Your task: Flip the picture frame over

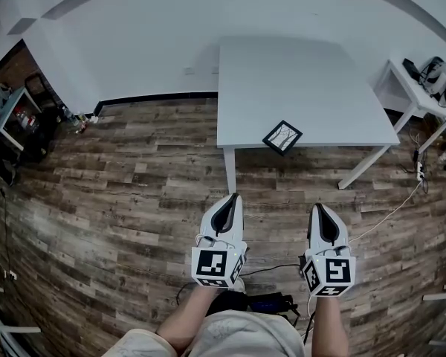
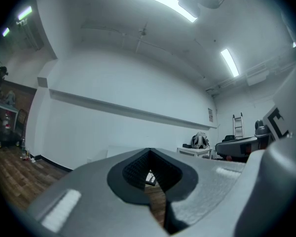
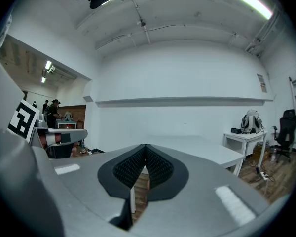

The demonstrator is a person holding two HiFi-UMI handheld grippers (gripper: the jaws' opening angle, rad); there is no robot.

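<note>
Whole picture frame [image 1: 282, 137]: head view only

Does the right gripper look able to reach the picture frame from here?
Probably not yet: the picture frame lies at the table's near edge, well ahead of the right gripper. Only floor lies between; a step forward should do.

Smooth matt white table [image 1: 297, 80], glossy black-edged picture frame [image 1: 282, 137], weathered wood-plank floor [image 1: 119, 192]

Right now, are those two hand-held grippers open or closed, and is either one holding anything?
Left hand-held gripper: closed, holding nothing.
Right hand-held gripper: closed, holding nothing.
</note>
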